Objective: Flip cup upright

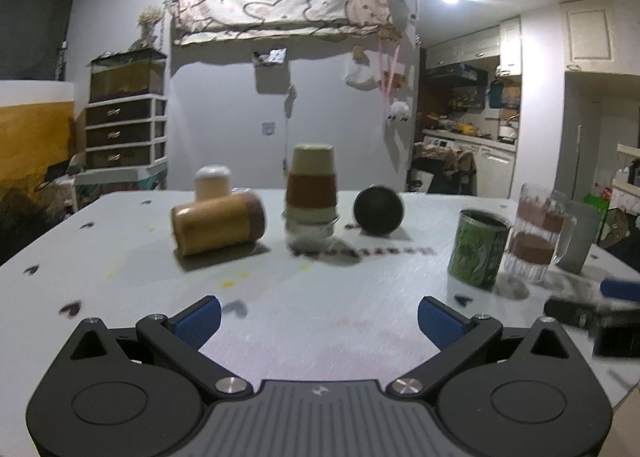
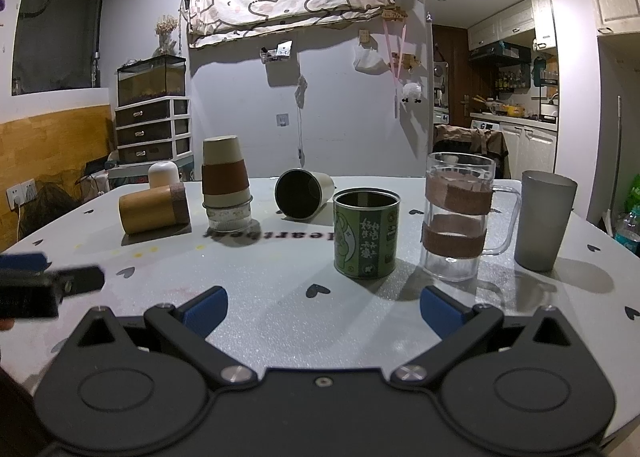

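Observation:
Several cups stand or lie on a white table [image 2: 280, 321]. A tan wooden cup [image 1: 218, 227] [image 2: 154, 208] lies on its side at the left. A cream cup with a black inside [image 1: 378, 210] [image 2: 304, 194] lies on its side in the middle. A cream paper cup with a brown sleeve [image 1: 312, 181] [image 2: 225, 173] stands upside down on a small glass. My left gripper [image 1: 319, 321] is open and empty, well short of the cups. My right gripper [image 2: 323, 311] is open and empty, just in front of a green tin [image 2: 366, 233].
The green tin [image 1: 478, 247], a glass mug with brown bands [image 2: 460, 217] [image 1: 536, 233] and a grey tumbler [image 2: 544, 220] stand upright at the right. A small white jar [image 2: 163, 173] stands behind the wooden cup. Each gripper shows at the other view's edge [image 1: 592, 313] [image 2: 36, 289].

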The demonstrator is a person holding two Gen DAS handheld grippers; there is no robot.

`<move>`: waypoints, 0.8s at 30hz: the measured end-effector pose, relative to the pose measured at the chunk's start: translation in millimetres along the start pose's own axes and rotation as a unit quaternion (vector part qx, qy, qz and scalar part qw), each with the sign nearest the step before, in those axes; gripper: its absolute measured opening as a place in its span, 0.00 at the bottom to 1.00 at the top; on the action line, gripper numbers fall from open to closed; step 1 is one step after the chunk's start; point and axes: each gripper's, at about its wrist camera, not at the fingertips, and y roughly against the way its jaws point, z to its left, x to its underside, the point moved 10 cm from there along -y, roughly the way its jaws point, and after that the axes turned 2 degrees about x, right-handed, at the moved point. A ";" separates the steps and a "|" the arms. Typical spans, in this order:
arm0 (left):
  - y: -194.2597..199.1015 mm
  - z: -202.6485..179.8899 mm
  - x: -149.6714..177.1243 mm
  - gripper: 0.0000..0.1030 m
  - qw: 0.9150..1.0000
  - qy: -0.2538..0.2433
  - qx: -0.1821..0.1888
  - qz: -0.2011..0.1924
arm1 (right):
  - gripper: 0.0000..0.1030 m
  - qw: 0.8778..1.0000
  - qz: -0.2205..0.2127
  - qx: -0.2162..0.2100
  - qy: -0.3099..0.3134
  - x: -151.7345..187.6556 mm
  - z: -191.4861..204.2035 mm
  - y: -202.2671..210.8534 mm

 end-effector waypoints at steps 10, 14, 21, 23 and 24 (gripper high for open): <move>-68.9 -57.4 -67.5 1.00 0.995 -0.039 0.081 -0.033 | 1.00 1.000 0.000 0.005 -0.023 7.9 -2.2 5.6; -109.2 -78.7 -95.9 1.00 0.994 -0.032 0.094 -0.047 | 1.00 0.999 0.001 0.010 -0.031 11.1 -10.1 8.1; -195.4 -123.1 -124.1 1.00 0.990 -0.105 0.079 -0.051 | 1.00 0.999 0.009 0.018 -0.032 22.8 -28.0 5.1; -226.2 -127.8 -123.1 1.00 0.990 -0.128 0.057 -0.027 | 1.00 0.999 0.009 0.019 -0.030 25.4 -32.1 4.8; -238.8 -129.4 -121.3 1.00 0.990 -0.133 0.049 -0.014 | 1.00 0.999 0.010 0.019 -0.030 26.5 -34.7 4.4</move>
